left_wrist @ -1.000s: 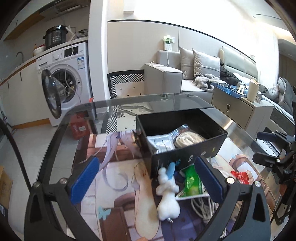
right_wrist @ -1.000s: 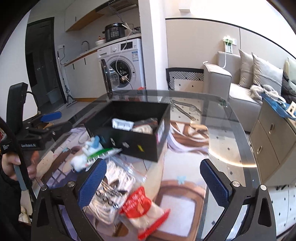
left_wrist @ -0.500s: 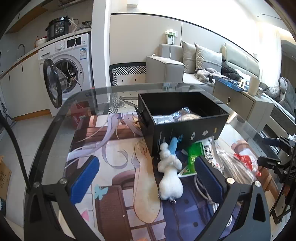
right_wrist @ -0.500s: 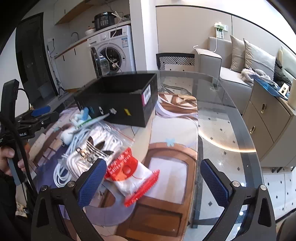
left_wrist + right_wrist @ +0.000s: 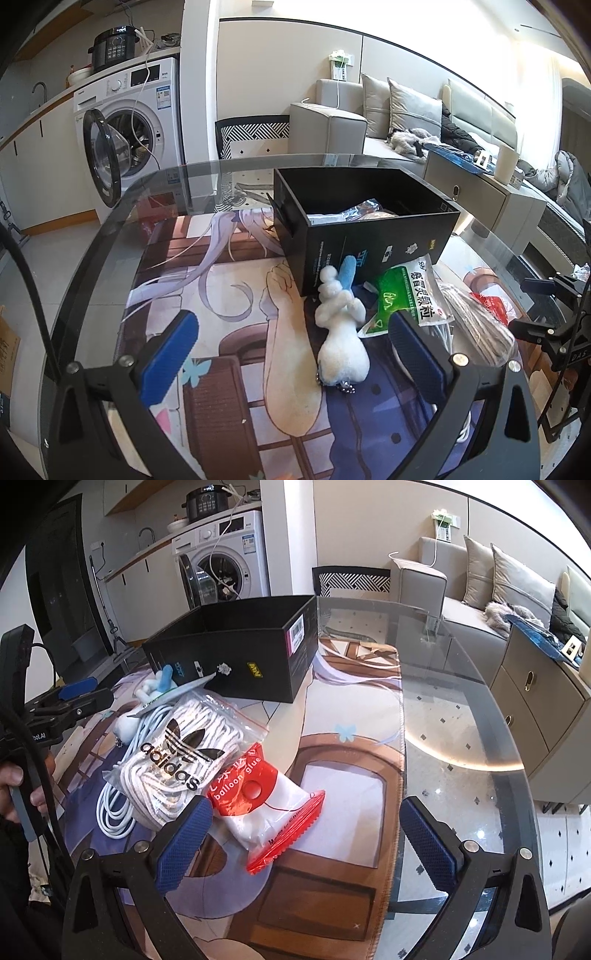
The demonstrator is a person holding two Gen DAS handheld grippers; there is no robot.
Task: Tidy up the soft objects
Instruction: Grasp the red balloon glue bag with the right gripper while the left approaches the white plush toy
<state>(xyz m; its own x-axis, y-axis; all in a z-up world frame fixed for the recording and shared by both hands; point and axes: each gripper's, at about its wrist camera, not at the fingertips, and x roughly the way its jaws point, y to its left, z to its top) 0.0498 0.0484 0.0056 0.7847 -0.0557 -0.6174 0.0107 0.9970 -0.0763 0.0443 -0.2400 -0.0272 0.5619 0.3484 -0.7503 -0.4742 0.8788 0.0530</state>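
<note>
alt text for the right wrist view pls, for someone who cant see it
The open right gripper hovers over a glass table, its blue pads framing a red and white balloon glue packet. Left of the packet lie a clear adidas bag of white laces and a coiled white cable; a black box stands behind them.

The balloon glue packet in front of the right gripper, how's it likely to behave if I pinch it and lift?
The balloon glue packet looks like thin glossy plastic, so it will probably crumple and may slip between the pads. Its white contents seem soft, so it likely sags from wherever the right gripper pinches it. It lies flat on the mat, so rolling seems unlikely.
</note>
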